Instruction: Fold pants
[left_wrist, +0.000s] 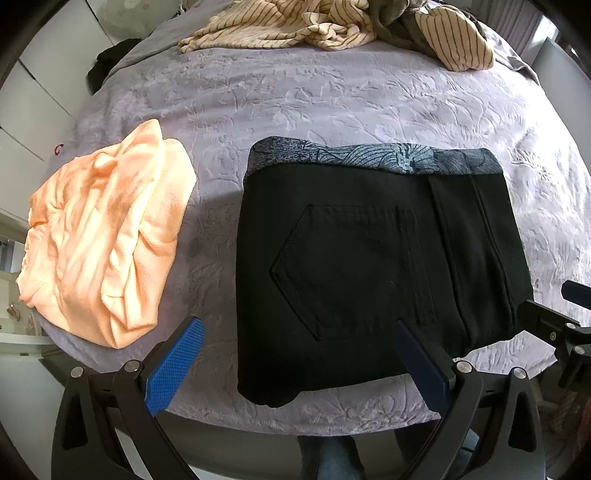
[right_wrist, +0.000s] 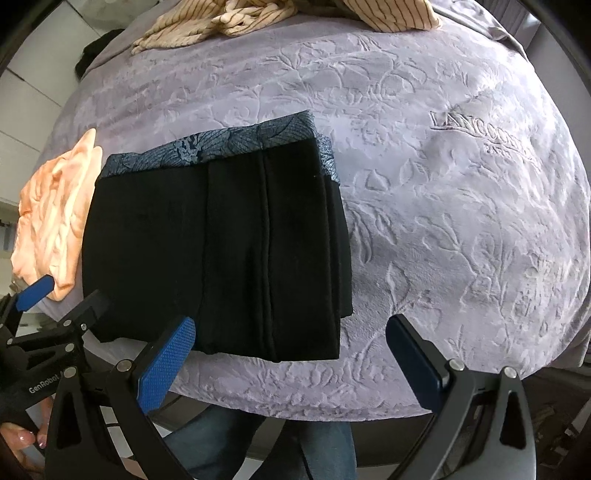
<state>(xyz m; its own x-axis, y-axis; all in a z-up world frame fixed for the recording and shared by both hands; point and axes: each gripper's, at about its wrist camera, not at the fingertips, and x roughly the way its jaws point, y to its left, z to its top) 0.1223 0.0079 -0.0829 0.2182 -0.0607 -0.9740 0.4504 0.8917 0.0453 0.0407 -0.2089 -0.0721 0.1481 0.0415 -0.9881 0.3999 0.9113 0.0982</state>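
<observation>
The black pants (left_wrist: 369, 266) lie folded into a compact rectangle on the lilac bedspread (left_wrist: 332, 103), back pocket up, with a blue patterned lining showing along the far edge. In the right wrist view the pants (right_wrist: 221, 251) lie left of centre. My left gripper (left_wrist: 299, 328) is open and empty, held above the pants' near edge. My right gripper (right_wrist: 291, 328) is open and empty, near the pants' near right corner. Neither touches the cloth. The left gripper's fingers (right_wrist: 37, 291) also show at the left of the right wrist view.
A folded peach garment (left_wrist: 103, 240) lies left of the pants. A striped cream garment (left_wrist: 295, 26) is heaped at the far side of the bed. The bed's near edge (left_wrist: 295, 417) runs just below the pants. Embroidered lettering (right_wrist: 484, 136) marks the bedspread at right.
</observation>
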